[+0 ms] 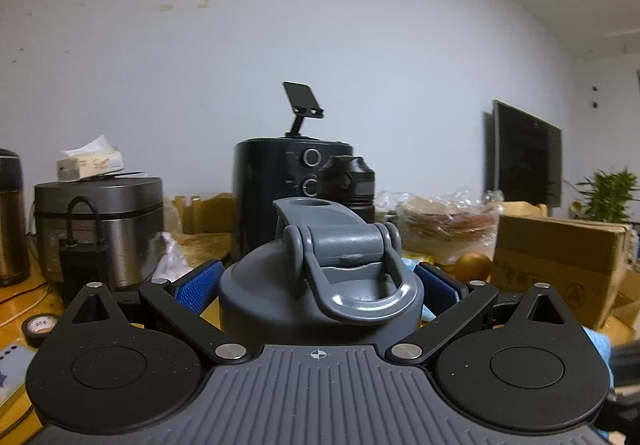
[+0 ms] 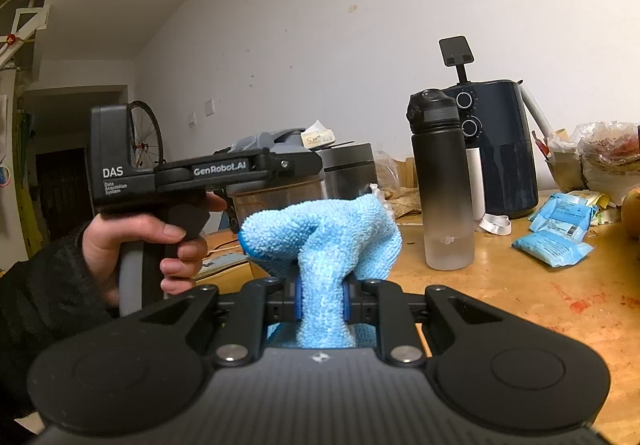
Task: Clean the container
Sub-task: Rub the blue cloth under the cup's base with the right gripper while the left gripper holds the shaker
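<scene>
A container with a grey screw lid and carry loop [image 1: 340, 245] fills the middle of the left wrist view. My left gripper [image 1: 319, 283] is shut on it, its blue pads [image 1: 200, 285] pressing on both sides of the lid. In the right wrist view the container's clear body [image 2: 280, 197] hangs above the table, beyond a person's hand [image 2: 136, 237] on the left gripper's handle. My right gripper [image 2: 320, 301] is shut on a light blue fluffy cloth [image 2: 324, 229], bunched up just right of the container.
On the wooden table [image 2: 520, 305] stand a black-to-clear water bottle [image 2: 442, 185], a dark air fryer [image 2: 500, 149] and a steel rice cooker [image 1: 100, 225]. Blue packets [image 2: 560, 233], a cardboard box [image 1: 560, 257] and a tape roll [image 1: 38, 327] lie around.
</scene>
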Action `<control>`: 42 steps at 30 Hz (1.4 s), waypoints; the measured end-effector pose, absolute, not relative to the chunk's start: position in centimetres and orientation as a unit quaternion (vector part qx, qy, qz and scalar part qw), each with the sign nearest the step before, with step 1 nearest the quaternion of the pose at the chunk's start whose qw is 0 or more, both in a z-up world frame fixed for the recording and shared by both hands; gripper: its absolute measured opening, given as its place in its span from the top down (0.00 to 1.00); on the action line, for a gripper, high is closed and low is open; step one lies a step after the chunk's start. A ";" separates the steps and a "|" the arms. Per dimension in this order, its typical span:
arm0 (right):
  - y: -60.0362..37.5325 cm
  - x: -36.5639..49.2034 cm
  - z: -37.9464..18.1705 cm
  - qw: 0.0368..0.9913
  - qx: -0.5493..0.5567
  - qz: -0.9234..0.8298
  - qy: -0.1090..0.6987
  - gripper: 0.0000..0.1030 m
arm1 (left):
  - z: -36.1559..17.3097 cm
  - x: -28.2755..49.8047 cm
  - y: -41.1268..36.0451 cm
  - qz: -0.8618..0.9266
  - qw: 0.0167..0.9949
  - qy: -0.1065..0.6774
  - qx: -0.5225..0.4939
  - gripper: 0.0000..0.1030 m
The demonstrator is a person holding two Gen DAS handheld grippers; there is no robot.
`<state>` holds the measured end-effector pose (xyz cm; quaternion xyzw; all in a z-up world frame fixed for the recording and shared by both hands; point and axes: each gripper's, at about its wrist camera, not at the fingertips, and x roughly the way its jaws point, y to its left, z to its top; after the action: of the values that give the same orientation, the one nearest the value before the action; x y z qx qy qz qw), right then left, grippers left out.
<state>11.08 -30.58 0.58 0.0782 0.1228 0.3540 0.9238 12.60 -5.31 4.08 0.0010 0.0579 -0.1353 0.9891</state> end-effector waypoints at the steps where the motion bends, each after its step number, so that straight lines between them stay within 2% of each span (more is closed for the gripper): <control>1: -30.6 11.1 0.6 0.924 0.078 0.354 0.123 0.86 | 4.1 12.6 -5.5 -0.127 0.990 0.060 0.001 0.00; 23: -30.7 10.8 0.4 0.924 0.082 0.351 0.126 0.85 | 4.3 11.7 -8.9 0.014 0.999 0.037 0.006 0.00; 38: -30.7 10.9 0.2 0.924 0.084 0.350 0.131 0.85 | 4.2 12.0 -9.8 0.039 0.998 0.047 0.005 0.00; 42: -30.6 11.0 0.2 0.924 0.083 0.350 0.132 0.85 | 4.2 12.0 -9.8 0.043 0.998 0.046 0.004 0.08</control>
<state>10.96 -30.65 0.21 0.0831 0.1320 0.3501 0.9236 12.02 -9.83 4.24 0.0044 0.0460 0.0428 0.9980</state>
